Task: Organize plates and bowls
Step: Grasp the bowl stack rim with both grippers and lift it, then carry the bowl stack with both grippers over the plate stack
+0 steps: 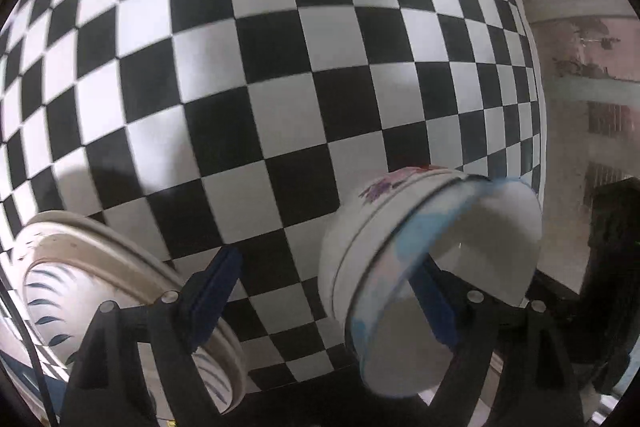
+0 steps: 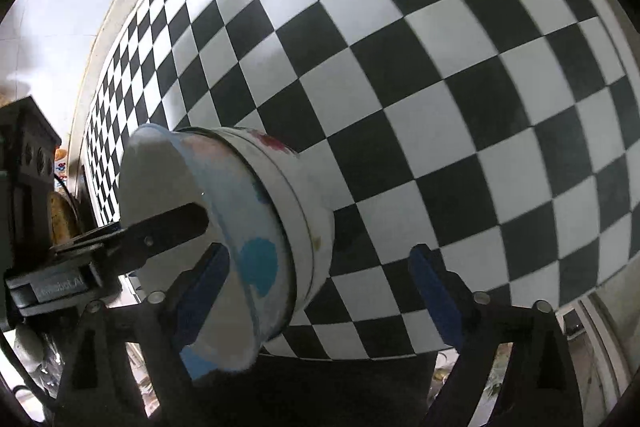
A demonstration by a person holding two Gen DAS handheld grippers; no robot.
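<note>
Open right gripper [image 2: 320, 291] beside stacked bowls [image 2: 248, 227] on checkered table [image 2: 440, 87].

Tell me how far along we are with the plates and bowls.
Looks done: blue-patterned bowl nested inside floral bowl on the checkered table. In hand: nothing; left gripper and right gripper hover at the bowls, jaws open, gripping nothing. Left: the leaf-patterned plate beside them sits apart, and where everything ends up isn't visible.

The checkered table [image 1: 280, 75] lies bare across its middle and far side, open for passage. Near its front edge stand stacked bowls [image 1: 400, 247] and, well apart at the left, stacked plates [image 1: 80, 267]; bare cloth runs between them
</note>
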